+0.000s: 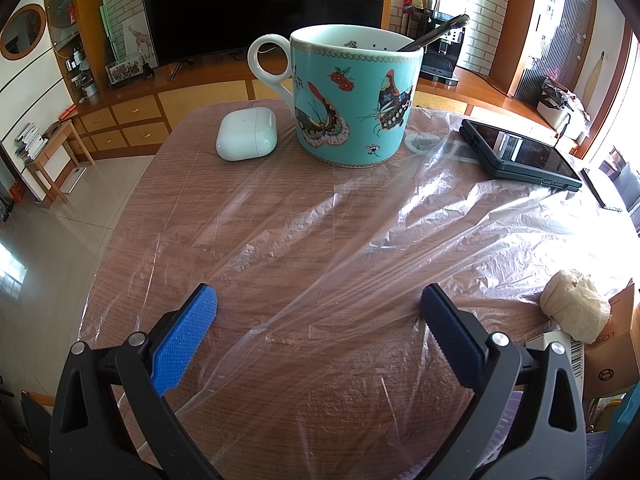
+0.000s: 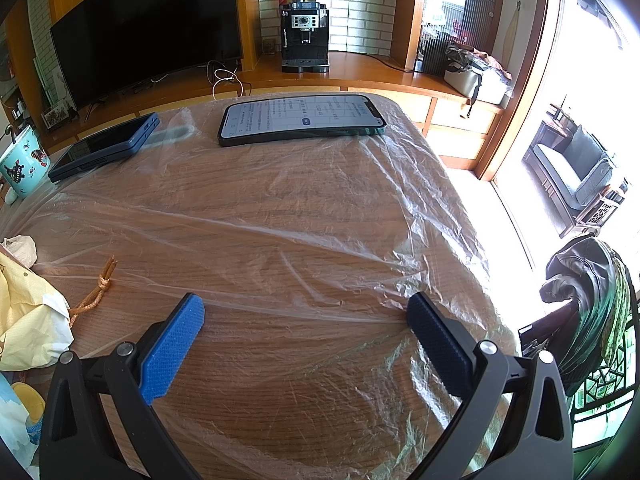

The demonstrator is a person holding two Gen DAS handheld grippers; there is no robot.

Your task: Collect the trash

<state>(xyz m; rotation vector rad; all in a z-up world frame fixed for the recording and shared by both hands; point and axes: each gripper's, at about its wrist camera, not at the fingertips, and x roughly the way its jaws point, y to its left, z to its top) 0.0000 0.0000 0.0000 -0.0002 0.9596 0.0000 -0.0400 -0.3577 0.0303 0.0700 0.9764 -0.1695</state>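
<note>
My left tongs point(image 1: 318, 320) and right tongs point(image 2: 306, 330) both gape wide, holding nothing, over the clear plastic sheet point(image 1: 360, 240) covering the counter point(image 2: 280, 400). Only my left view shows the earbud case point(image 1: 246, 133); only the right, a lit phone point(image 2: 302, 118) at the far edge.

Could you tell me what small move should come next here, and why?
Probably close the left hand-held gripper on the crinkled clear plastic sheet on the wooden table: its jaws are open with a raised fold between them.
</note>
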